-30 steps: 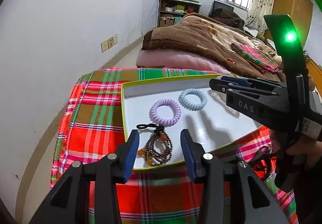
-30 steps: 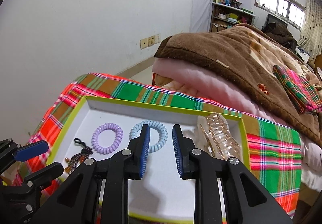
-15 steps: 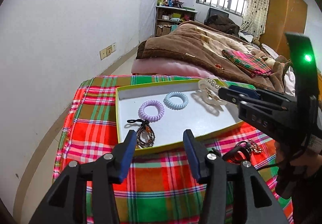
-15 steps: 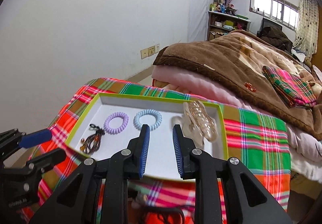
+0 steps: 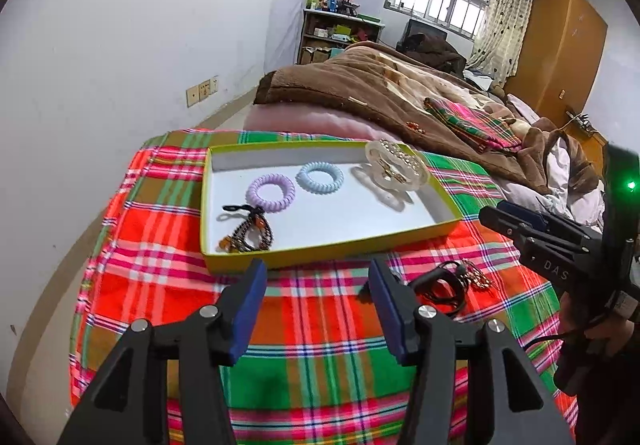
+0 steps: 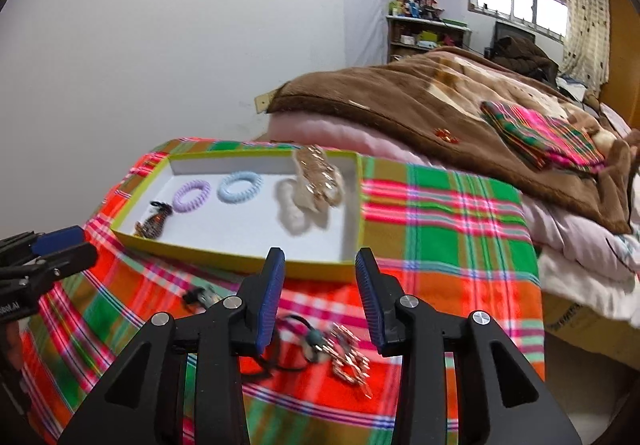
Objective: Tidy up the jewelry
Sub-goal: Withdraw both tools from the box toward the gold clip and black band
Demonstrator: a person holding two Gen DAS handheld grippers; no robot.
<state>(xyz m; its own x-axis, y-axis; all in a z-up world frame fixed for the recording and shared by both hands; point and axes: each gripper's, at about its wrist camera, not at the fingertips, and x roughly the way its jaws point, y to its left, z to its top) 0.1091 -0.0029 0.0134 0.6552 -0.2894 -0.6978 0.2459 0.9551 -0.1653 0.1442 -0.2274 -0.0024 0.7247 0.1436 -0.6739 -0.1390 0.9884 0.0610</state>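
With four pieces lying in the tray point(image 5: 332, 245), I hold my right tool point(image 6: 320, 285) released above the tangle of hair ties point(image 6: 320, 349) left on the table point(image 6: 440, 237), left tool point(image 5: 316, 285) released too; next I lower and pinch it.

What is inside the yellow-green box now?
The box holds a purple hair tie, blue hair tie, beaded bracelet and clear claw clip. Nothing visibly covered.
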